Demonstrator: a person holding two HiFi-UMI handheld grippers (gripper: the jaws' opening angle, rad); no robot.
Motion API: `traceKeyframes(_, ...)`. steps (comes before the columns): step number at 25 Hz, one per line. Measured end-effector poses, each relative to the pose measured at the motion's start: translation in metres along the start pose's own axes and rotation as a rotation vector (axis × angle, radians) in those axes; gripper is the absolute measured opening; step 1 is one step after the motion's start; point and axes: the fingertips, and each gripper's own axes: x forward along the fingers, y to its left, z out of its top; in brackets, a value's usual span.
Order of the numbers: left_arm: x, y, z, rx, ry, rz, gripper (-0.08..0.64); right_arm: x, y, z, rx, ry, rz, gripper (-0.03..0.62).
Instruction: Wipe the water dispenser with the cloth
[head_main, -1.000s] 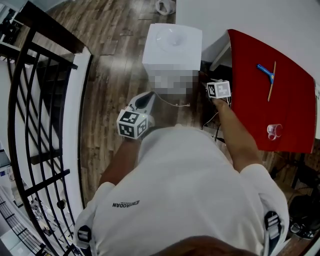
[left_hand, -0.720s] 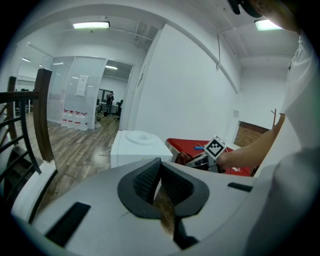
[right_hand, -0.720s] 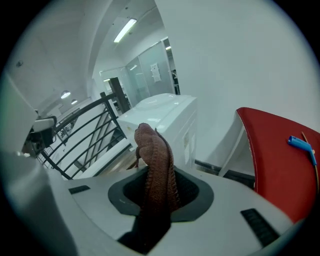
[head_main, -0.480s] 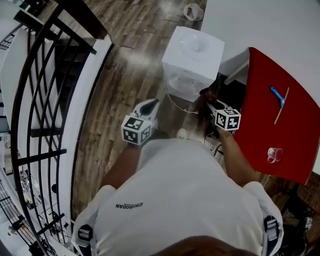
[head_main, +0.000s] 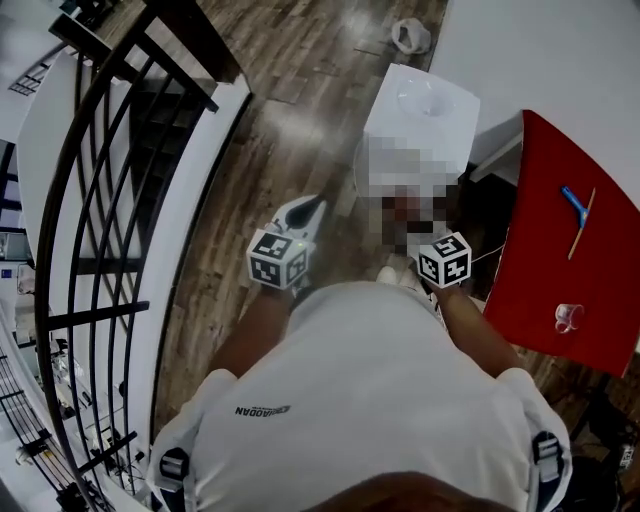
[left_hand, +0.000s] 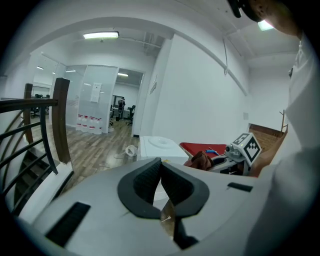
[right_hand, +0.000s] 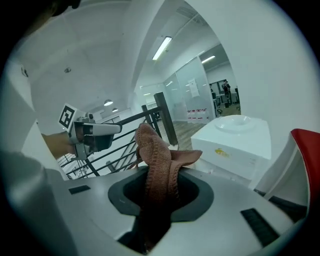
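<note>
The white water dispenser (head_main: 420, 110) stands on the wood floor against the wall, its front partly under a blur patch. It also shows in the left gripper view (left_hand: 159, 147) and the right gripper view (right_hand: 234, 140). My right gripper (right_hand: 160, 186) is shut on a brown cloth (right_hand: 157, 159) that sticks up from its jaws. In the head view its marker cube (head_main: 445, 258) sits below the dispenser's front, tips hidden. My left gripper (head_main: 300, 214) hovers left of the dispenser, apart from it, with jaws shut and empty (left_hand: 160, 166).
A black stair railing (head_main: 100, 200) with a white ledge runs along the left. A red table (head_main: 560, 240) at the right carries a blue-headed tool (head_main: 576, 206) and a clear cup (head_main: 570, 318). A small white object (head_main: 410, 37) lies on the floor behind the dispenser.
The right gripper with the cloth has drawn back from the dispenser's side toward my body. The view has shifted, so the dispenser sits further right. The left gripper has stayed in place.
</note>
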Motion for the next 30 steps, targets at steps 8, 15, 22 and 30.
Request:
traceKeyframes(8,-0.064,0.082,-0.017,0.016,0.030,-0.055,-0.003,0.073,0.085,0.028,0.125,-0.072,0.005,0.097)
traceKeyframes(15,-0.106,0.142,-0.014,0.037,0.012,-0.134,-0.003,0.118,0.151,0.037,0.140,-0.088,-0.063,0.097)
traceKeyframes(22,-0.151,0.203,-0.037,0.002,0.023,-0.118,-0.003,0.163,0.185,0.058,0.126,-0.083,-0.085,0.097)
traceKeyframes(30,-0.180,0.272,-0.041,-0.050,0.006,-0.030,-0.003,0.237,0.217,0.085,0.078,-0.038,0.009,0.097)
